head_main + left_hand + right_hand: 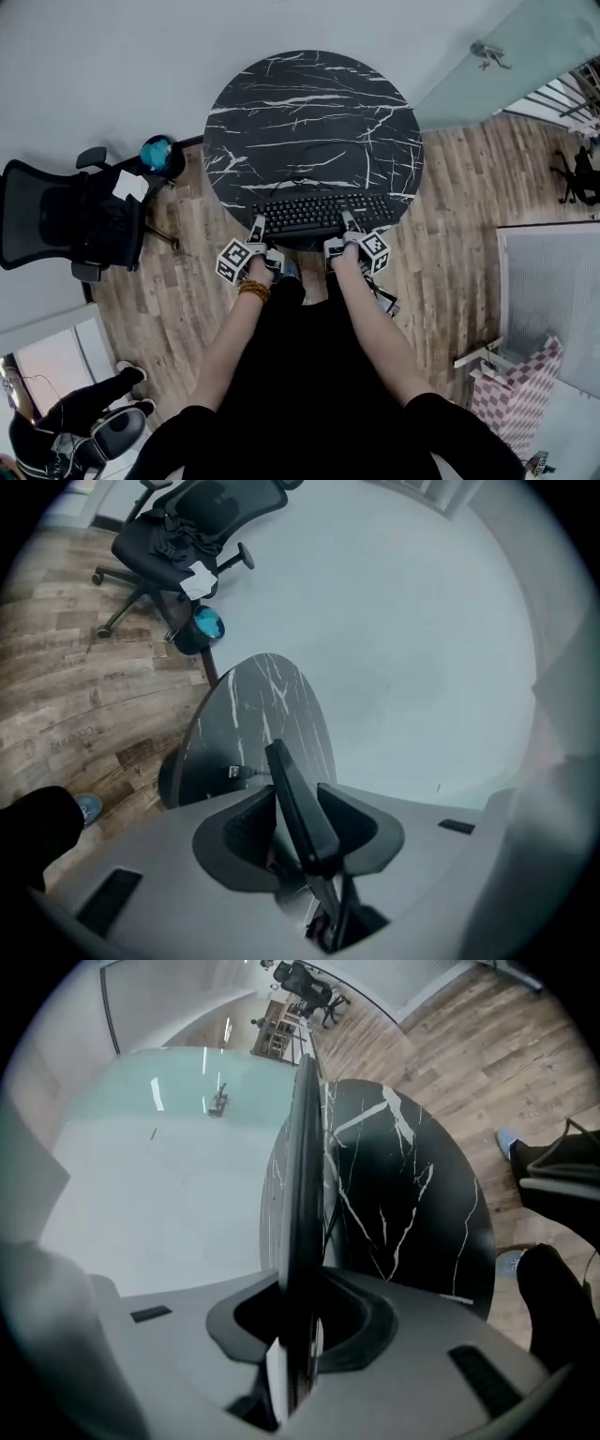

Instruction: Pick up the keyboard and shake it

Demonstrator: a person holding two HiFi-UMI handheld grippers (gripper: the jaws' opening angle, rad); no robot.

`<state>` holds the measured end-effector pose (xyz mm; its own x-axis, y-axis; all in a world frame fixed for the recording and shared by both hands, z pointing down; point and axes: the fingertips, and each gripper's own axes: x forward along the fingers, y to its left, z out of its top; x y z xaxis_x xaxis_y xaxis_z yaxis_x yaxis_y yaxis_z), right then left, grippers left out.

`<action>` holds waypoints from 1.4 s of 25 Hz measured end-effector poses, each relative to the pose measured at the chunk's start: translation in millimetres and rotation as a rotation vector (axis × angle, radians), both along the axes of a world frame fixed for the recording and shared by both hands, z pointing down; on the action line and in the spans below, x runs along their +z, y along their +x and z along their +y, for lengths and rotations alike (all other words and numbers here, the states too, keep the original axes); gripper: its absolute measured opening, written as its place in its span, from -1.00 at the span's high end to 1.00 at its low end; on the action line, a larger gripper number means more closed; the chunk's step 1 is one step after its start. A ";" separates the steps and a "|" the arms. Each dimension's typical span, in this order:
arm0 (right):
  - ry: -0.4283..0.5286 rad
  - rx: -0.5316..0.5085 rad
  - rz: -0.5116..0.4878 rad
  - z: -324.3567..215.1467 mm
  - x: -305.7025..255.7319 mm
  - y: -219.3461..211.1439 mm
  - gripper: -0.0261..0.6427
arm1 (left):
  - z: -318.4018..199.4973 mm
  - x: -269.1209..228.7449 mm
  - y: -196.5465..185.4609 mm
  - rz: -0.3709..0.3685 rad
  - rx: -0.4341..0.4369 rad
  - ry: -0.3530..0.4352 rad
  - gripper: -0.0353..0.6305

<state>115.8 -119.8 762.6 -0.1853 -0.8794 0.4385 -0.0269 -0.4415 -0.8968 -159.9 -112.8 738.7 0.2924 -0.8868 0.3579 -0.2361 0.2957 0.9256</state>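
– Forearms, how do they lie?
– Both stretch forward side by side, wrists tipped slightly down toward the near rim of the round marble table.
– And the jaws?
– The left gripper is clamped on the keyboard at its near-left edge, and the right gripper is clamped on its near-right edge. The keyboard sits at the table's near side.

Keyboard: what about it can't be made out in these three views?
- Key legends: too small in the head view; both gripper views see the keyboard edge-on.
- Near edge, head view: covered by the left gripper and right gripper.
- Whether it clears the table: the head view looks steeply down, so any gap is unreadable.
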 end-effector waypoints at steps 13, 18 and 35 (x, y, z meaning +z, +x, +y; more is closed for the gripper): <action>-0.013 -0.008 0.053 2.3 6.1 2.6 0.71 | 31.0 9.7 85.4 0.014 0.225 -0.022 0.37; -0.049 -0.229 0.054 9.9 13.9 -22.1 0.67 | 24.0 23.2 115.1 0.004 0.261 -0.072 0.46; -0.034 -0.168 0.059 14.1 17.8 12.9 0.65 | 15.7 31.8 102.7 0.013 0.179 -0.115 0.59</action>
<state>128.8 -105.7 780.4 -0.3011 -0.8228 0.4820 -0.1552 -0.4565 -0.8761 -57.2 -97.1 770.5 0.4464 -0.7740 0.4490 -0.2827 0.3541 0.8915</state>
